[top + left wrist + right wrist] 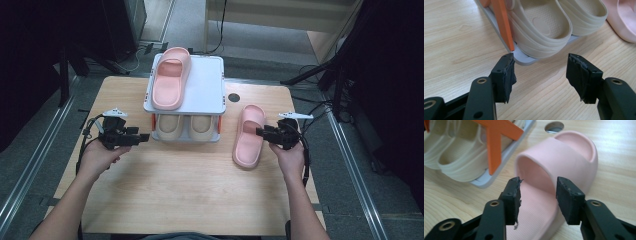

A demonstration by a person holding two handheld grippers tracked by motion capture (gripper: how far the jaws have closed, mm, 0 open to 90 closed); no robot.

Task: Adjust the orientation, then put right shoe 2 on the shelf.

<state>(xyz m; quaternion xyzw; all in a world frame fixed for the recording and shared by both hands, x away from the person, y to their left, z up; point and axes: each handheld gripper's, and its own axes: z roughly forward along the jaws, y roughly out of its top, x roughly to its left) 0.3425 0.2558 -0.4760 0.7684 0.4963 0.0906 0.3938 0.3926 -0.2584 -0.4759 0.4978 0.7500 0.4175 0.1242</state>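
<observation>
Jaws of the right gripper [537,191] stand apart over a pink slipper [248,136] on the table [190,200], the left gripper [540,72] gapes wide beside the rack [210,80] holding beige slippers [186,126] under another pink one [171,77].

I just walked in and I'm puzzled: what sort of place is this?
Probably a lab or studio for recording handling demonstrations, not a home. A person holds a cabled tool in each hand at a bare wooden table, dark stands and loose cables surround it, and a small shoe rack holds slippers.
</observation>
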